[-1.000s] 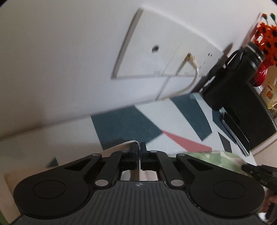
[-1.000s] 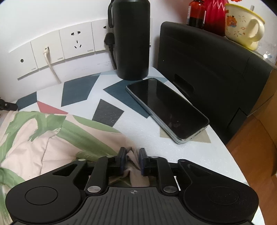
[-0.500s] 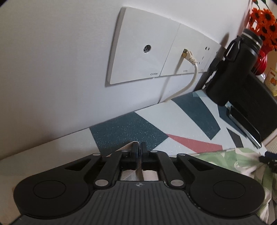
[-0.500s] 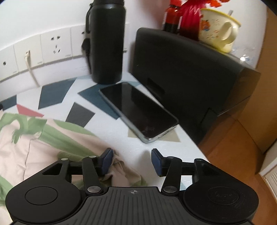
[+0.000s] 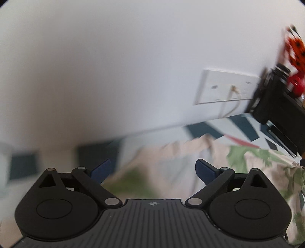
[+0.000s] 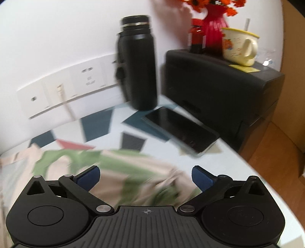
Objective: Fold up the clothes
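Left wrist view, left to right. Your left gripper (image 5: 153, 170) has its jaws opening, wide apart, with nothing pinched between the blue pads (image 5: 101, 170); the garment (image 5: 171, 162), a pale pink cloth with a green leaf print, lies on the table below and beyond them, untouched by either pad. The tablecloth (image 5: 238, 124), white with dark teal and red angular patches, runs along the far edge against the white wall (image 5: 114, 66). Farther right on the wall sits a socket panel (image 5: 225, 88) with a white cable (image 5: 235, 101) plugged in. At the far right stands a black bottle (image 5: 270, 95), blurred, with orange flowers (image 5: 295, 49) above it.

Right wrist view, left to right. The socket panel (image 6: 66, 89) and its cable (image 6: 64, 103) appear at far left on the wall. The garment (image 6: 76, 164) spreads over the near left part of the table, reaching under your right gripper (image 6: 145, 176). Its jaws are opening, spread wide, and grasp nothing; the cloth lies below the gap, clear of the pads (image 6: 88, 176). Beyond, the black bottle (image 6: 137, 63) stands upright near the wall. Just right of it a phone (image 6: 181, 129) lies flat, screen up, on the tablecloth (image 6: 99, 126). At far right a black box (image 6: 219, 87) carries a red vase (image 6: 213, 34) of orange flowers (image 6: 209, 3), a small brown bottle (image 6: 196, 36) and a cream mug (image 6: 240, 46).
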A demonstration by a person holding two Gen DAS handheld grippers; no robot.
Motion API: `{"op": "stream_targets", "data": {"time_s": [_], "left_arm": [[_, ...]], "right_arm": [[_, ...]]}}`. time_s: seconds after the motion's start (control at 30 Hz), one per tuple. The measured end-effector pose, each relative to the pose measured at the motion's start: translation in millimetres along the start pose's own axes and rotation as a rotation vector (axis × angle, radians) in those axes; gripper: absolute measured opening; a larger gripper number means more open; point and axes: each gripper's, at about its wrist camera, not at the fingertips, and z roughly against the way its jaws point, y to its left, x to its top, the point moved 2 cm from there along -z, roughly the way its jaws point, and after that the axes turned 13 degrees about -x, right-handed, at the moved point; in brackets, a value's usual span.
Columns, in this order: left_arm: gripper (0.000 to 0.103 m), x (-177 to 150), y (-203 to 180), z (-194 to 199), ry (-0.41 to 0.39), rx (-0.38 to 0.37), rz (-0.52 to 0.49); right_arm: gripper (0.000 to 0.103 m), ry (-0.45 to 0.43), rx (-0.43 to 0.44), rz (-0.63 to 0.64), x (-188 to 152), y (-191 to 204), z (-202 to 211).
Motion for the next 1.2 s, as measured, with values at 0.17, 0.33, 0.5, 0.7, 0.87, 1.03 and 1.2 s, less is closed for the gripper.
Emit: {"op": "stream_targets", "data": {"time_s": [0.17,0.33,0.5,0.7,0.87,1.03,1.2], "left_arm": [[0.101,-69,43,86,-0.001,0.098,0.154],[0.101,-133,62,132,0.007,0.156,0.285],[0.101,-165,72,154,-0.031,0.187,0.352],[0.101,-180,94,171,-0.071,0.247,0.402],[0.101,-187,101,161,-0.029,0.277,0.393],[0.101,-194,102,144,0.016,0.292,0.408],[0.103,-199,97,134,0.033,0.325,0.378]], "right_arm": [[0.102,0.050,0.064,0.058,-16,36,32],[0.102,0.124,0.144,0.157,-45,80,56],[0.102,0.172,0.138,0.296,-81,122,58],[0.102,0.179,0.097,0.350,-101,138,49],[0.102,0.180,0.116,0.299,-104,135,43],[0.102,0.134,0.128,0.305,-108,135,44],[0.102,0.090,0.137,0.297,-113,134,47]]}}
